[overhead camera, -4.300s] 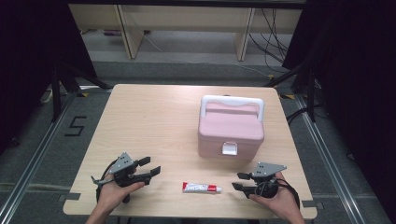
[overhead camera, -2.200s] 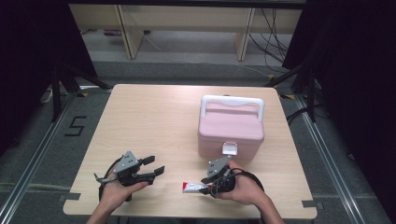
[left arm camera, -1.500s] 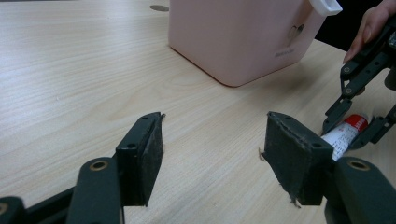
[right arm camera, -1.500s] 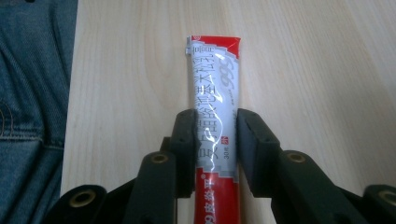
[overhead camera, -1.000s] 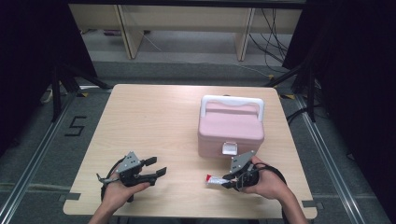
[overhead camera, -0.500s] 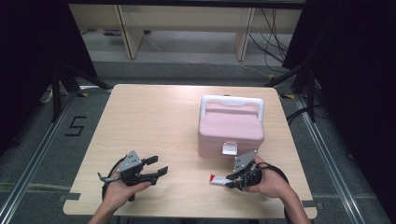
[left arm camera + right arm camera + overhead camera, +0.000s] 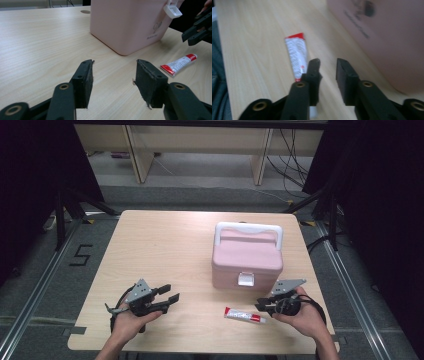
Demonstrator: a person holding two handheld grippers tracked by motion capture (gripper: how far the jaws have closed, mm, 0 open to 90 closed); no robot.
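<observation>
Resting low on the table point(image 7: 165, 245) near its front edge, the left gripper point(image 7: 167, 298) points right, jaws part open with nothing between them, having just been closing. The right gripper point(image 7: 262, 306) points left, jaws apart and empty, also just closing. The tube point(image 7: 245, 315) lies flat between both, just left of the right gripper, long axis left-right, in front of the box point(image 7: 247, 256).

The left hand point(image 7: 131, 319) holds the left gripper point(image 7: 169, 296) low at the near left of the table, pointing right; its jaws have just been closing, with a gap and nothing between them. The right hand point(image 7: 300, 312) holds the right gripper point(image 7: 261, 305) at the near right, pointing left; its jaws have just been closing, parted and empty.
</observation>
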